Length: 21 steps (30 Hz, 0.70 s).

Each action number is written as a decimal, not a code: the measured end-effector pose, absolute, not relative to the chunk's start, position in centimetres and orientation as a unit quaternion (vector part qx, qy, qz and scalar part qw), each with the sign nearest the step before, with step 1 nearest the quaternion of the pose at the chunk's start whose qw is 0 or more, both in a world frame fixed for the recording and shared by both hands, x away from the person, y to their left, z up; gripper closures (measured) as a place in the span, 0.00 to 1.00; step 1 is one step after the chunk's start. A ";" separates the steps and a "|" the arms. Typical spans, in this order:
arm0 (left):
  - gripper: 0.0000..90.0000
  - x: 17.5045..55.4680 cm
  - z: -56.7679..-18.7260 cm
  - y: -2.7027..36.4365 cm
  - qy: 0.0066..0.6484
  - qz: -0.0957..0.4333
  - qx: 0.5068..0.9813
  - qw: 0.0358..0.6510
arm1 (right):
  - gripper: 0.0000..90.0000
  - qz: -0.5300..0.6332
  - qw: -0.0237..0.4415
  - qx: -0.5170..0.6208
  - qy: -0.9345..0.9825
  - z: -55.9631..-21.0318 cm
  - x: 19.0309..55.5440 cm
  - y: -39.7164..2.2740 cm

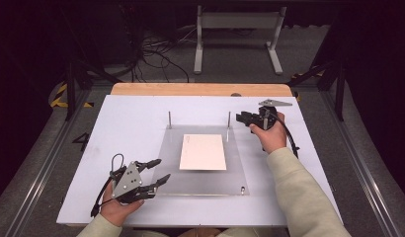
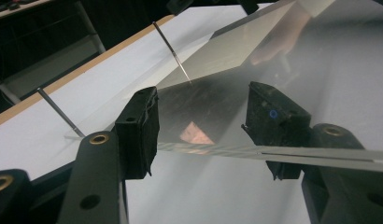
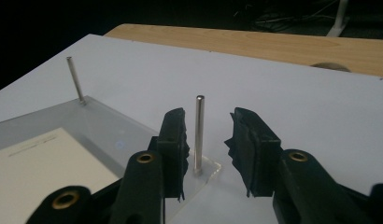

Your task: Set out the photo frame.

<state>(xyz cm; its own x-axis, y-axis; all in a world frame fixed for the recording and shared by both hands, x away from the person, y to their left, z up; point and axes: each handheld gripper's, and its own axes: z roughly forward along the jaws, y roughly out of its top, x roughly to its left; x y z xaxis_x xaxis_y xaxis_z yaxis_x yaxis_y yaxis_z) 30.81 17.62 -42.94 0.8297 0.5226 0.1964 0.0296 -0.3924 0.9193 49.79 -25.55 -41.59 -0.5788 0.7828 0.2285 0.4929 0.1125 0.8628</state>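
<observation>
A clear acrylic plate (image 1: 205,183) lies on the white board (image 1: 131,123) with a white paper sheet (image 1: 203,152) on its middle. Two thin metal pins stand at its back corners, the left pin (image 1: 169,120) and the right pin (image 1: 228,120). My left gripper (image 1: 158,171) is open at the plate's front left edge. In the left gripper view the plate's edge (image 2: 217,150) runs across between the jaws, and the pads stand apart. My right gripper (image 1: 241,118) is open around the right pin (image 3: 198,135), which stands between the pads nearer the left one, not pinched.
The board rests on a wooden table top (image 1: 200,89), which shows along the back. Bare white board lies left and right of the plate. A dark floor with cables and a white frame (image 1: 237,34) lies beyond the table.
</observation>
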 end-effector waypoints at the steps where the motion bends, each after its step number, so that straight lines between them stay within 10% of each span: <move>1: 0.49 30.8 -42.8 17.6 0.174 0.236 0.800 0.524 | 0.71 0.504 0.146 0.428 0.735 -41.5 49.2 -25.8; 21: 0.49 31.2 -41.9 17.5 0.182 0.227 0.804 0.518 | 0.47 0.542 0.163 0.312 0.763 -38.7 38.8 -27.3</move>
